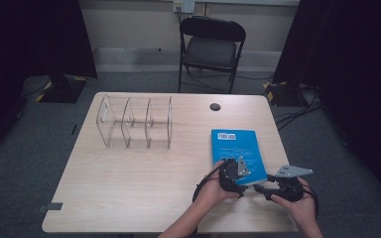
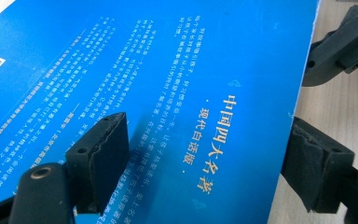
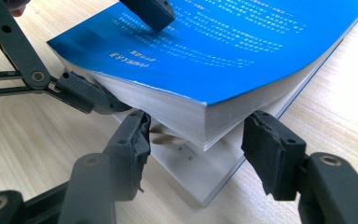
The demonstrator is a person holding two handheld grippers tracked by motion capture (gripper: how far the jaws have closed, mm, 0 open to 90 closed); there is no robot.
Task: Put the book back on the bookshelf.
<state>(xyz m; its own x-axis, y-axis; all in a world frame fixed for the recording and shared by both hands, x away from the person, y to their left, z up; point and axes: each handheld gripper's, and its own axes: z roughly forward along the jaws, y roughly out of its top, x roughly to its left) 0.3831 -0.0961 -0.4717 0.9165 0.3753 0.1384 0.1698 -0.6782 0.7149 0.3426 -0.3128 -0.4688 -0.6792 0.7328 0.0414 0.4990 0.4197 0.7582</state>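
Blue paperback book (image 1: 236,151): lies on the wooden table (image 1: 129,188) near its front right edge, near corner lifted, pages fanned.

Left gripper (image 1: 235,174): jaws spread, straddling the raised cover edge, pads not pressing.

Right gripper (image 1: 268,190): jaws apart at the lifted corner.

Clear acrylic divider rack (image 1: 135,121): well apart, bare tabletop between.

Left claw (image 2: 205,154) over a blue book cover (image 2: 168,70) printed with white and gold characters. One black ridged pad (image 2: 103,158) rests above the cover at lower left; the other pad (image 2: 317,163) stands just past the book's right edge, over the pale wooden bench (image 2: 345,98). The jaws stand wide apart. Part of a second black claw (image 2: 340,42) appears at upper right, beside the book's edge.
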